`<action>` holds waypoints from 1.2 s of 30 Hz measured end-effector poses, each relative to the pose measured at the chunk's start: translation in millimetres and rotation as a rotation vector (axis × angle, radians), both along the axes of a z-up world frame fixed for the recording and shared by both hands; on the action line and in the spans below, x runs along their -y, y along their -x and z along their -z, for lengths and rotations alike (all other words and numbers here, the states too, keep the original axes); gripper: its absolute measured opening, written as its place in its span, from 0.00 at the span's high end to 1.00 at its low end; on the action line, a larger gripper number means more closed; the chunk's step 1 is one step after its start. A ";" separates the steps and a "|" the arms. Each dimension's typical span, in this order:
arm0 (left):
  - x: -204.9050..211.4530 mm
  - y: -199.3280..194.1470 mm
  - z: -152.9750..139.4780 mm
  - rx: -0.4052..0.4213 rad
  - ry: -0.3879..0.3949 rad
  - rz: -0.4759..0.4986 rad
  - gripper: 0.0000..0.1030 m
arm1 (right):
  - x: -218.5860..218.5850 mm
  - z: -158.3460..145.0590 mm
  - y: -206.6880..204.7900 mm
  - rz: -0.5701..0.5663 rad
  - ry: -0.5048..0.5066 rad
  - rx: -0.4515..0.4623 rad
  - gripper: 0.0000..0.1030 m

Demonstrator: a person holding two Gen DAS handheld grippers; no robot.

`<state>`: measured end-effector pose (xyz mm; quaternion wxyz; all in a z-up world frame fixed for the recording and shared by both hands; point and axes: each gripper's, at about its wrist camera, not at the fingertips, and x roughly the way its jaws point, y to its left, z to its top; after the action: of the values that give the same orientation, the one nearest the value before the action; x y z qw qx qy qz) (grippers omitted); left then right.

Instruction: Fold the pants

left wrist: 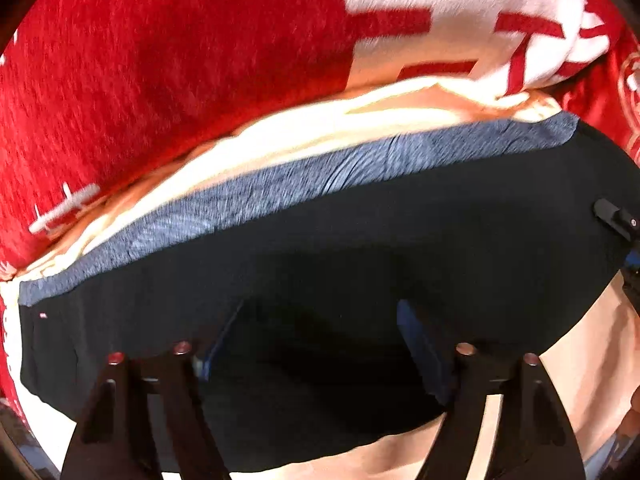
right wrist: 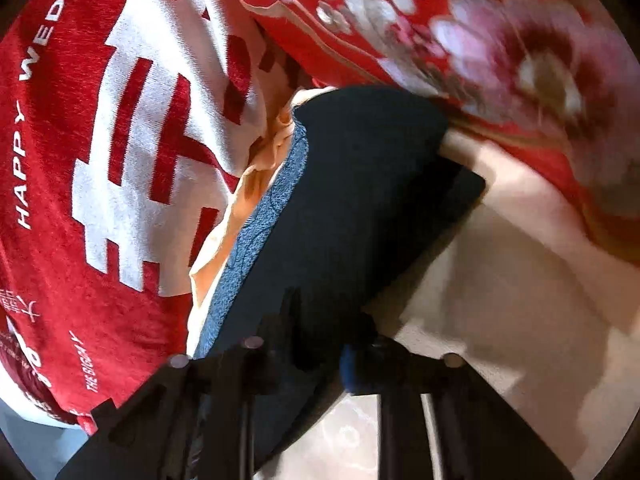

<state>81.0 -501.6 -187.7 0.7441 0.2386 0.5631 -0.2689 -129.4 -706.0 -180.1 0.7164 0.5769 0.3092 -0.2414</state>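
Black pants with a blue-grey band along the far edge lie on a cream sheet. My left gripper points steeply down over the near part of the pants. Its fingers stand well apart and the dark cloth lies under them, not pinched. In the right wrist view the pants run away from the camera, the blue-grey band on their left side. My right gripper has its fingers close together, shut on the near edge of the black cloth. Part of it also shows as the right gripper at the far right of the left wrist view.
A red blanket with big white characters and the words HAPPY WEDDING lies bunched just beyond the pants. A red quilt with pink flowers borders the sheet at the upper right. A peach cloth shows between pants and blanket.
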 end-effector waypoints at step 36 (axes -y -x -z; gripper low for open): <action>-205.3 -95.5 -30.9 -0.096 0.143 -0.297 0.22 | -213.8 -128.4 -142.1 -0.754 0.768 -0.227 0.84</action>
<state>176.5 -296.3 -156.7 0.7629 0.0862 0.6066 -0.2064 12.6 -492.2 -51.7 0.8745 0.0934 0.4594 -0.1243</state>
